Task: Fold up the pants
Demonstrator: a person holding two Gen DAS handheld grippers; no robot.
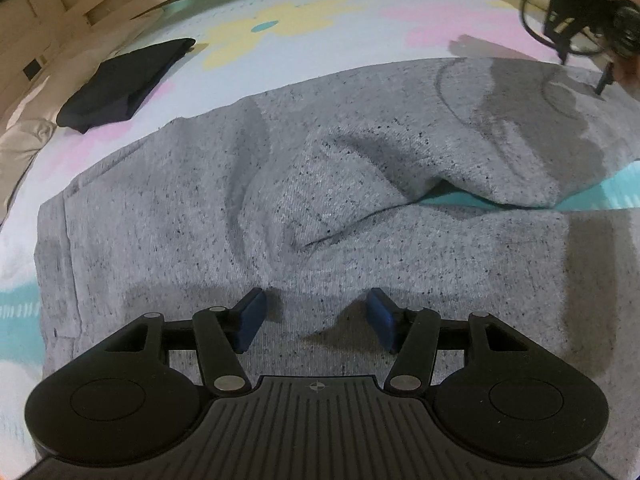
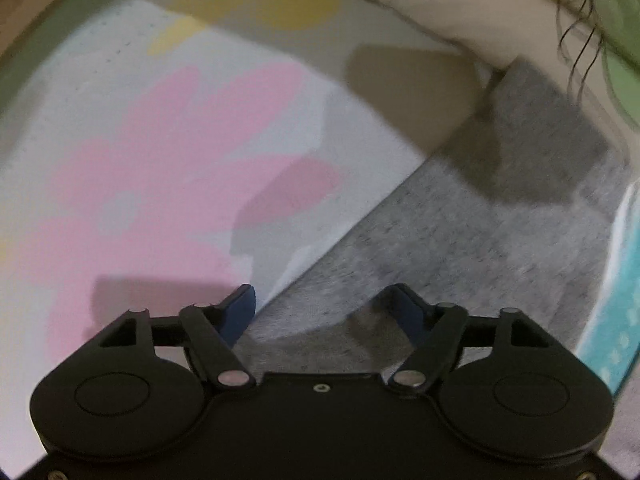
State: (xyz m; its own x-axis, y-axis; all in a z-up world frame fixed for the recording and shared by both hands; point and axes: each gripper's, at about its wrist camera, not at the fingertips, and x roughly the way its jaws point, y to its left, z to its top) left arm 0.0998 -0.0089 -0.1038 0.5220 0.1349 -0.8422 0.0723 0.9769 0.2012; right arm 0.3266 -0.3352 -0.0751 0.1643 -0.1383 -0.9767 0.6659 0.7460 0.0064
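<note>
On the flower-print bedspread (image 1: 340, 36) the grey pants (image 1: 280, 200) lie spread flat, waistband toward the left of the left wrist view, the two legs running off to the right with a wedge of teal sheet showing between them. A ridge of slack cloth bunches at the crotch. No fold made yet, by the look of it — the legs lie side by side, not one on the other.

Left gripper (image 1: 316, 318) hovers low over the seat of the pants, blue pads apart, nothing between them. Right gripper (image 2: 322, 314) points steeply down at the far edge of a leg, jaws apart and straddling that edge — cloth lies under the gap, but the pads do not press it. That view is blurred.

A dark folded garment (image 1: 124, 84) sits well apart at upper left, likely one already finished.

Judgement: early stage. Still to do — grip, bring one leg over the other, then fold lengthwise.
</note>
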